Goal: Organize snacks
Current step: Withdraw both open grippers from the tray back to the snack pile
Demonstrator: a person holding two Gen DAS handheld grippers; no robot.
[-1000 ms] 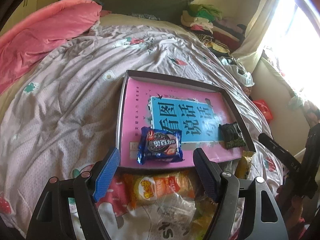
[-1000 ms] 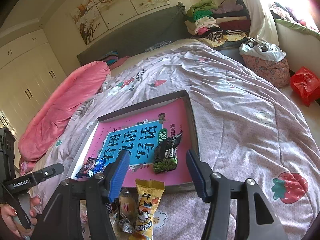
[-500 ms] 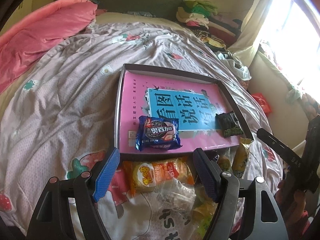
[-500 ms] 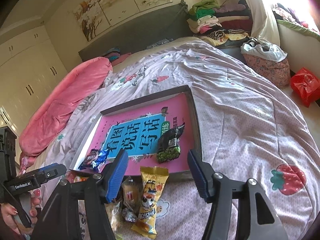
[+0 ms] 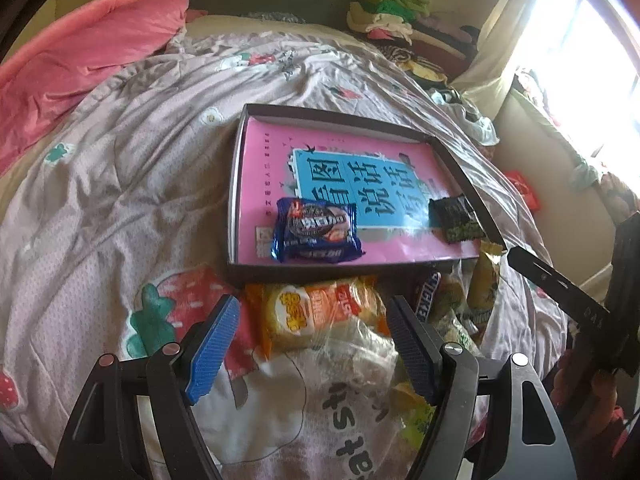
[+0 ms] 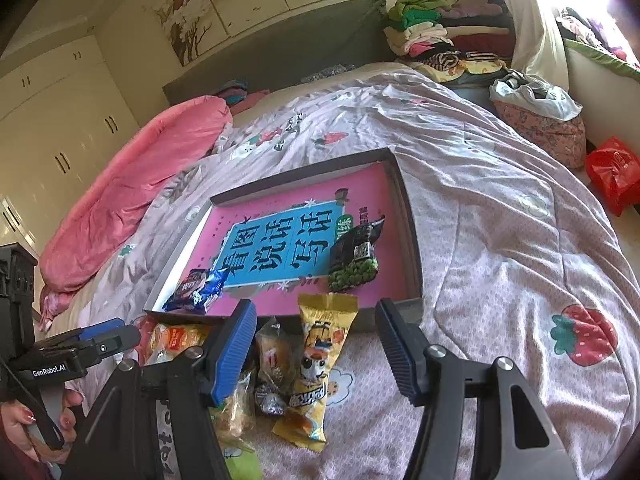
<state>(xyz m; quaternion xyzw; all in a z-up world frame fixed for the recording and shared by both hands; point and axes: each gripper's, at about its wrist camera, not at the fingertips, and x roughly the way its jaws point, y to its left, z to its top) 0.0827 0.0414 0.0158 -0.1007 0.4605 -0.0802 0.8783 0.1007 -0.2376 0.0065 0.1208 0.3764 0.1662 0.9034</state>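
Note:
A shallow dark box (image 5: 240, 168) (image 6: 412, 240) with a pink and blue bottom lies on the bed. In it are a blue cookie pack (image 5: 316, 230) (image 6: 198, 286) and a dark green pea pack (image 5: 456, 220) (image 6: 354, 260). Loose snacks lie in front of the box: an orange bread pack (image 5: 320, 312) (image 6: 176, 338) and a yellow packet (image 6: 320, 356) (image 5: 482, 284) among several others. My left gripper (image 5: 312, 336) is open and empty, above the orange pack. My right gripper (image 6: 316, 344) is open and empty, above the yellow packet.
The bed has a pale strawberry-print quilt (image 5: 120, 160) (image 6: 500, 220) and a pink duvet (image 5: 80, 52) at the far left. Folded clothes (image 6: 420, 28) are piled by the headboard. A red bag (image 6: 612, 172) lies on the floor at the right.
Both grippers have drawn back toward the near edge of the bed, so the box sits farther off and more of the loose snacks show. Both stay open.

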